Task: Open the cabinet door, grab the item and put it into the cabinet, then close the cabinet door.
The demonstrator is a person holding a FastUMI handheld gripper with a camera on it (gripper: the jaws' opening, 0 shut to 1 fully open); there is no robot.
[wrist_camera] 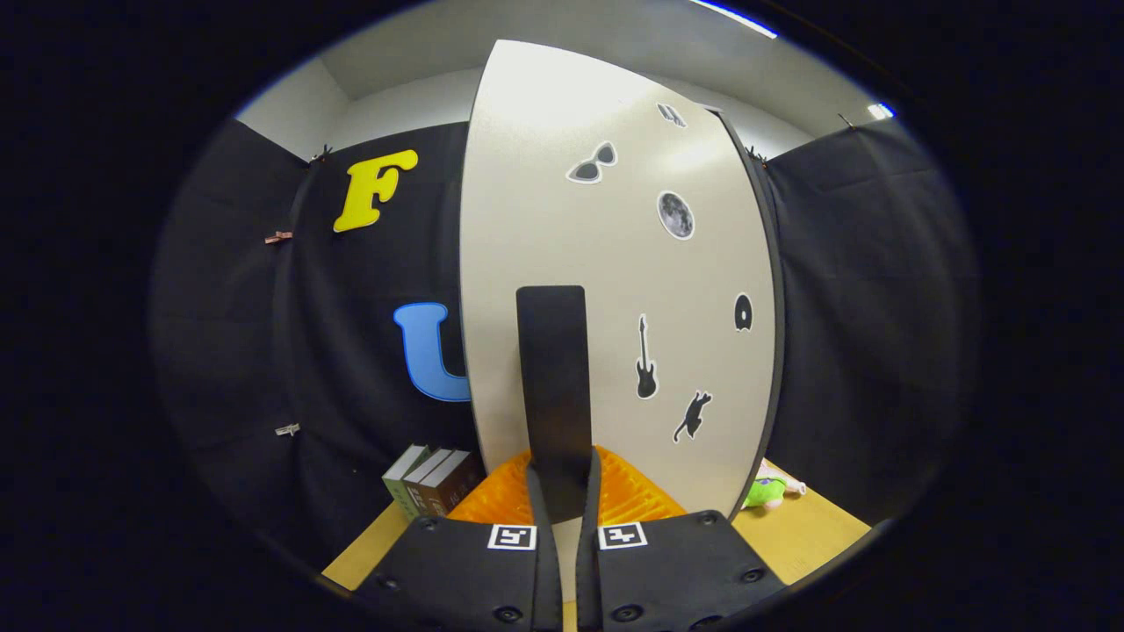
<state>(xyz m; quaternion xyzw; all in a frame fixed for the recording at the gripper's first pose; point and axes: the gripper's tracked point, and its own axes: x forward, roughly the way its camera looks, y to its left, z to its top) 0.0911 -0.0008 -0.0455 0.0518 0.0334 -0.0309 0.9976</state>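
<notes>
Cream-coloured and dotted with stickers, the cabinet door [615,290] stands close ahead, its dark upright handle [553,386] running down between the fingers. The gripper [562,496] is clenched on that handle, both fingers pressing its lower end. The item, a green soft toy [766,491], lies on the table [808,535] just past the door's right edge; some books [430,481] stand to the left. To open well, I would pull in an arc about the hinge, keeping the grip square so the handle does not slip out.
</notes>
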